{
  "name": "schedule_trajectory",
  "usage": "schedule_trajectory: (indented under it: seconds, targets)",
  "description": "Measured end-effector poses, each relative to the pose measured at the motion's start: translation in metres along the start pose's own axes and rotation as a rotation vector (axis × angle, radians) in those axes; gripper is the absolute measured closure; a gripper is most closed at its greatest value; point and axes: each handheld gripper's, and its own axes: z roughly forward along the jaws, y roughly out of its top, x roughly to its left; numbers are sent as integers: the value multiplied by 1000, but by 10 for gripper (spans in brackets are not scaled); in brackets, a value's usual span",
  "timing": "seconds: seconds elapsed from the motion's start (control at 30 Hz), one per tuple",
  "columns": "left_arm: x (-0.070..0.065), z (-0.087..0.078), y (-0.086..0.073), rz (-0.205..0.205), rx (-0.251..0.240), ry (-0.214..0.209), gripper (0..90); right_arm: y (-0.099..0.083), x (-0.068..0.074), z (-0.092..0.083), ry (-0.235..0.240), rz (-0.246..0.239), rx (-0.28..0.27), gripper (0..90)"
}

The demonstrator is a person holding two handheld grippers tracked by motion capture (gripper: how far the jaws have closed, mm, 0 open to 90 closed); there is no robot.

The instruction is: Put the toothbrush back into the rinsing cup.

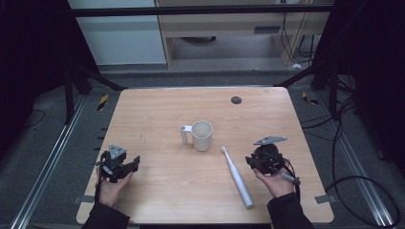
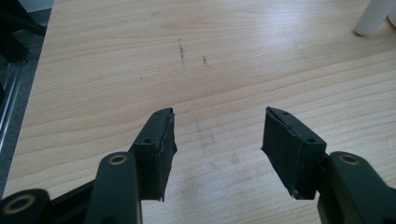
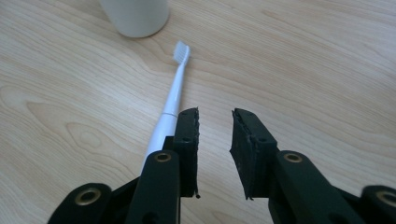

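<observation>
The person's left hand [image 1: 112, 187] rests palm-up near the front left corner of the worktop [image 1: 157, 109], cradling the left tool [image 1: 128, 165], which points toward the right edge and lies low over the wood; in the left gripper view its jaws stand wide apart with bare wood between them. The right hand [image 1: 276, 181] sits near the front right corner, also palm-up, holding the right tool [image 1: 252, 162] raised a little off the surface and aimed toward the middle of the worktop. In the right gripper view its jaws are parted by a narrow gap with nothing between them; they do not press on anything. The toothbrush [image 1: 236, 176] lies flat on the wood just left of the right tool, its thick handle toward the front edge and its bristle head [image 3: 181, 50] toward the middle, close to the cup [image 1: 201, 135]. In the right gripper view the handle runs beside and partly behind the left-hand jaw, not inside the gap. The cup stands upright near the centre, its handle turned toward the left edge. Open wood stretches between the two hands along the front edge, and the back half of the worktop is free apart from a small dark round spot [image 1: 236, 100] near the back edge.
</observation>
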Motion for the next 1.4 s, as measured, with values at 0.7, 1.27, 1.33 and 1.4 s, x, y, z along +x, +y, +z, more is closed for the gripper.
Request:
schedule_trajectory:
  seconds: [0.7,1.27,1.33,1.4]
  targets:
    - [-2,3,0,10,13,-3,428,26,25,33,12,-51,164,635]
    - [-2,2,-1,13,11,-6,427,22,33,54,18,-52,251,584]
    - [-2,2,-1,14,12,-5,427,21,34,57,13,-50,266,582]
    - [-2,2,-1,13,12,-6,427,21,34,59,12,-47,270,583]
